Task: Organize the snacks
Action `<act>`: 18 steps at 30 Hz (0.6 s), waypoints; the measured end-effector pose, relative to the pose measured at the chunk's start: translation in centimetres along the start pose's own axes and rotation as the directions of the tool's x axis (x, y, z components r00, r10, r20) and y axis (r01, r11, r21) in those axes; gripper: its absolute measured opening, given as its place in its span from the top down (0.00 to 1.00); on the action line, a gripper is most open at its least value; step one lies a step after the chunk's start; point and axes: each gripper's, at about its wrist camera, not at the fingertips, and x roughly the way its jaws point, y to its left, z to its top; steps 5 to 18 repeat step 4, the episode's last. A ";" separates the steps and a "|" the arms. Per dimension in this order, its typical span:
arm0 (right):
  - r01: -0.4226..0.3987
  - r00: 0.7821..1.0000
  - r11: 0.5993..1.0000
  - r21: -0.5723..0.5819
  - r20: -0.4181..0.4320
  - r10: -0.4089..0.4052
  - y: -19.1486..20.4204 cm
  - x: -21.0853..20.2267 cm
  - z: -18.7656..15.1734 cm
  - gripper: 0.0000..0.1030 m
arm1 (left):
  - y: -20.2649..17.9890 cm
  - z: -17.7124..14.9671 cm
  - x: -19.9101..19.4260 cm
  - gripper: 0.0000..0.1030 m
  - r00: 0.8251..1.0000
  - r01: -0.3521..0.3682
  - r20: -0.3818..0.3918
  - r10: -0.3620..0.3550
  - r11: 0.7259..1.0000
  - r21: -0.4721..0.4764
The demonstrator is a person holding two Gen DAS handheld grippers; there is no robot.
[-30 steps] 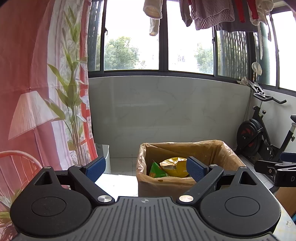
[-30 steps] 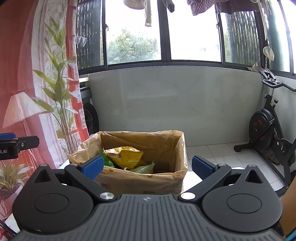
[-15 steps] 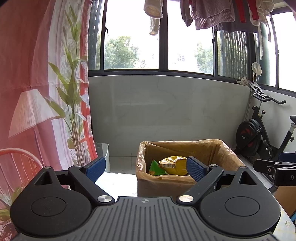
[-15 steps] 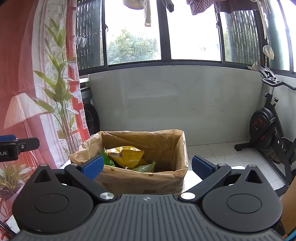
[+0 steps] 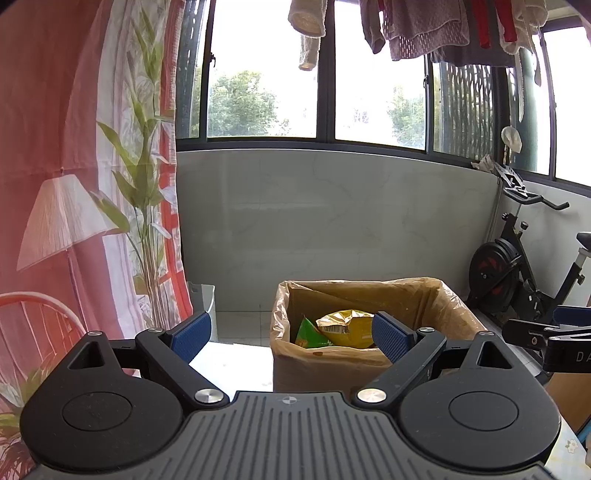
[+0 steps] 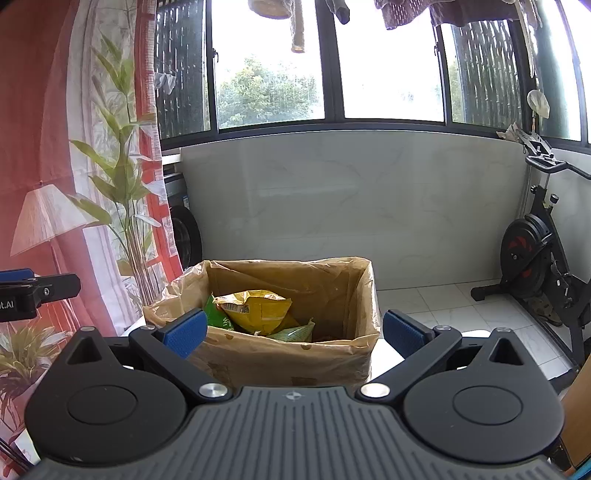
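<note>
A cardboard box lined with a clear plastic bag (image 5: 439, 306) (image 6: 332, 354) stands on a white table. Inside lie a yellow snack bag (image 5: 347, 326) (image 6: 258, 308) and a green snack bag (image 5: 308, 332) (image 6: 216, 317); a pale green packet (image 6: 291, 332) lies beside them. My left gripper (image 5: 291, 338) is open and empty, held in front of the box and left of it. My right gripper (image 6: 291, 332) is open and empty, in front of the box. Each gripper shows at the edge of the other's view (image 5: 554, 336) (image 6: 33, 291).
The white table (image 5: 229, 365) carries the box. An exercise bike (image 5: 517, 273) (image 6: 543, 254) stands at the right on the tiled floor. A red printed curtain (image 5: 74, 184) hangs at the left. Laundry (image 5: 424, 26) hangs above the windows.
Both grippers have stayed open and empty. The views have shifted only very slightly; the box and the snacks have not moved.
</note>
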 end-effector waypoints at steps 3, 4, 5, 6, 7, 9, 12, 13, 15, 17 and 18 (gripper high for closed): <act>-0.003 1.000 1.000 -0.002 -0.003 0.003 0.2 -0.1 0.0 0.00 | 0.1 -0.1 0.1 0.08 1.000 0.003 -0.004 -0.003 1.000 -0.003; -0.003 1.000 1.000 -0.003 -0.003 0.003 0.2 -0.1 -0.1 0.00 | 0.1 -0.1 0.1 0.07 1.000 0.002 -0.007 -0.002 1.000 -0.005; -0.003 1.000 1.000 -0.003 -0.003 0.003 0.2 -0.1 -0.1 0.00 | 0.1 -0.1 0.1 0.07 1.000 0.002 -0.007 -0.002 1.000 -0.005; -0.003 1.000 1.000 -0.003 -0.003 0.003 0.2 -0.1 -0.1 0.00 | 0.1 -0.1 0.1 0.07 1.000 0.002 -0.007 -0.002 1.000 -0.005; -0.003 1.000 1.000 -0.003 -0.003 0.003 0.2 -0.1 -0.1 0.00 | 0.1 -0.1 0.1 0.07 1.000 0.002 -0.007 -0.002 1.000 -0.005; -0.003 1.000 1.000 -0.003 -0.003 0.003 0.2 -0.1 -0.1 0.00 | 0.1 -0.1 0.1 0.07 1.000 0.002 -0.007 -0.002 1.000 -0.005; -0.003 1.000 1.000 -0.003 -0.003 0.003 0.2 -0.1 -0.1 0.00 | 0.1 -0.1 0.1 0.07 1.000 0.002 -0.007 -0.002 1.000 -0.005; -0.003 1.000 1.000 -0.003 -0.003 0.003 0.2 -0.1 -0.1 0.00 | 0.1 -0.1 0.1 0.07 1.000 0.002 -0.007 -0.002 1.000 -0.005; -0.003 1.000 1.000 -0.003 -0.003 0.003 0.2 -0.1 -0.1 0.00 | 0.1 -0.1 0.1 0.07 1.000 0.002 -0.007 -0.002 1.000 -0.005; -0.003 1.000 1.000 -0.003 -0.003 0.003 0.2 -0.1 -0.1 0.00 | 0.1 -0.1 0.1 0.07 1.000 0.002 -0.007 -0.002 1.000 -0.005; -0.003 1.000 1.000 -0.003 -0.003 0.003 0.2 -0.1 -0.1 0.00 | 0.1 -0.1 0.1 0.07 1.000 0.002 -0.007 -0.002 1.000 -0.005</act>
